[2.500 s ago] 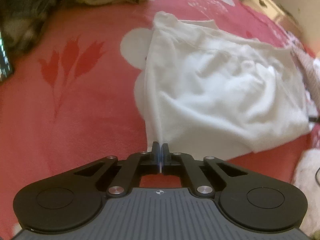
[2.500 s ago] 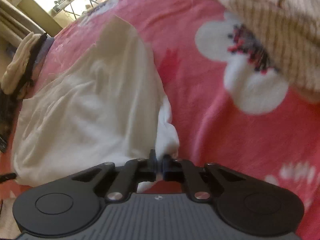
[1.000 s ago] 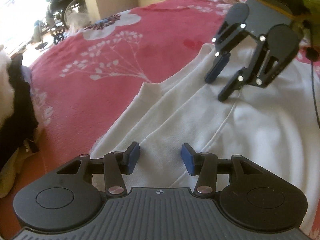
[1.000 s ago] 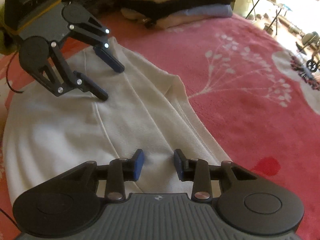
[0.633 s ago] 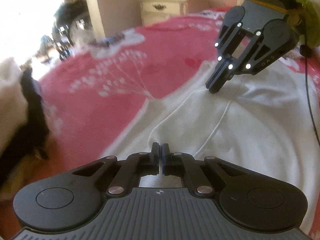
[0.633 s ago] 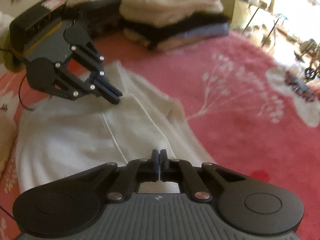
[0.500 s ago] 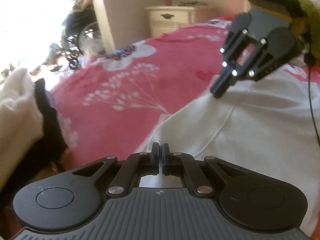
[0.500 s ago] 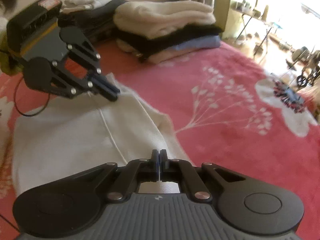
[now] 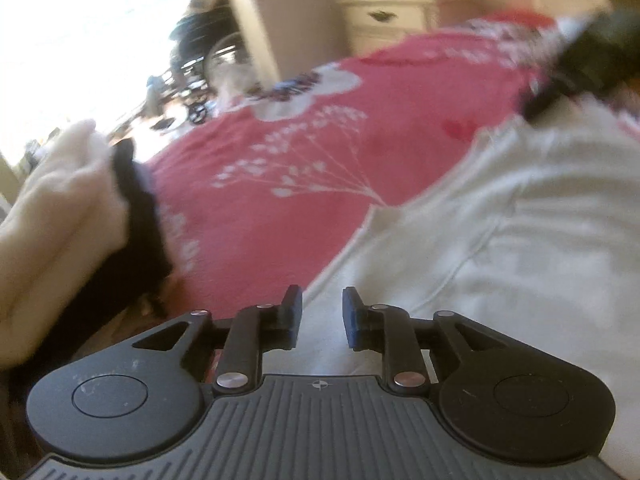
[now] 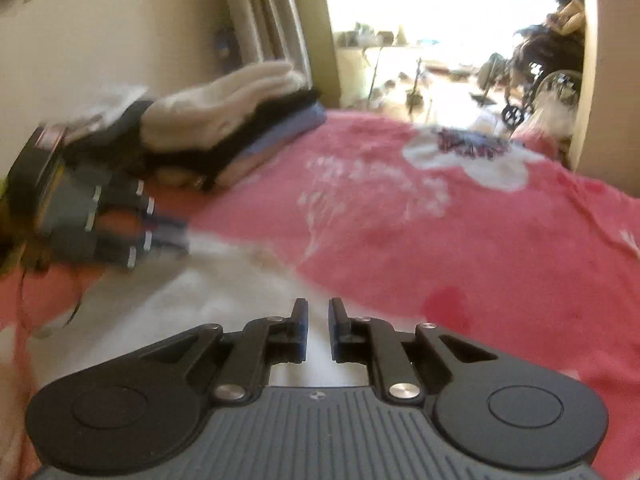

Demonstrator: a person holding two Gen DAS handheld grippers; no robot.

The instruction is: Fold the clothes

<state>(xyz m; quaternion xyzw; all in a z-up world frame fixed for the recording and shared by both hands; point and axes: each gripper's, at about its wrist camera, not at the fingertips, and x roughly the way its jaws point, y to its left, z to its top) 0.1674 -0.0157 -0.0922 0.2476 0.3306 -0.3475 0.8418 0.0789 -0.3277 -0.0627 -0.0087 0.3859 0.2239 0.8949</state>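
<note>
**Both tools open over the white garment**

The left tool [image 9: 322,312] has its jaws parted with nothing between them, poised above the near edge of the white garment [image 9: 520,248]. The right tool [image 10: 318,326] also stands open, with a narrower gap, over the garment's opposite side. In the right wrist view the left tool shows blurred at the far left, its tips at the cloth's edge. The garment lies spread on the bed, on a red blanket [image 9: 280,184] with white flower prints. A stack of folded clothes [image 10: 224,128] sits near the wall beyond it. A white nightstand [image 9: 384,20] stands behind the bed.
</note>
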